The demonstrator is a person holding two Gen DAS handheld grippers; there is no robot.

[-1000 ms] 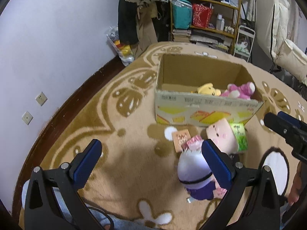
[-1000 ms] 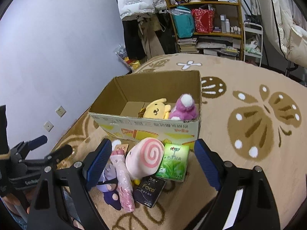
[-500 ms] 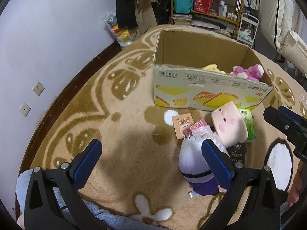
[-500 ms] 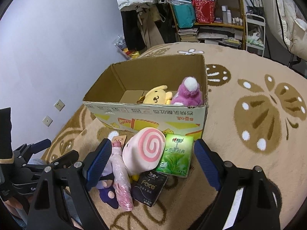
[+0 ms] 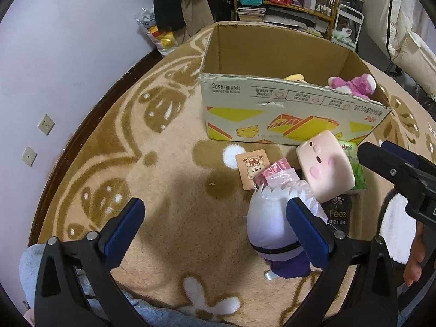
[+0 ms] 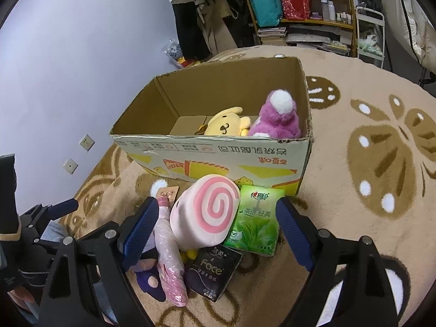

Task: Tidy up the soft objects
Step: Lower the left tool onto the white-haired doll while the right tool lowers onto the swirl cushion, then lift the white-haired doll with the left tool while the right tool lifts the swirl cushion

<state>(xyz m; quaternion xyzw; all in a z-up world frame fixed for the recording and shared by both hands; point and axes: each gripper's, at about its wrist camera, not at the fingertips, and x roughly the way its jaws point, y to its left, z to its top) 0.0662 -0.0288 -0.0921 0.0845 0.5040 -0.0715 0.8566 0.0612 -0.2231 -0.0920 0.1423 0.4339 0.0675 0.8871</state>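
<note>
**Soft toys piled by box, both claws wide**

On beige patterned rug (image 6: 354,245), against the front wall of the open cardboard box (image 6: 218,160), a pink-swirl roll plush (image 6: 209,212) is leaning w/ a green tissue pack (image 6: 256,223) touching its right. Black "Face" pack (image 6: 214,269) and white-purple plush doll (image 5: 272,229) are lying just beside. Yellow plush (image 6: 226,125) & magenta plush (image 6: 276,120) are sitting inside the box. Left gripper (image 5: 215,234) and right gripper (image 6: 218,229) are both hanging wide apart, holding nothing.
</note>
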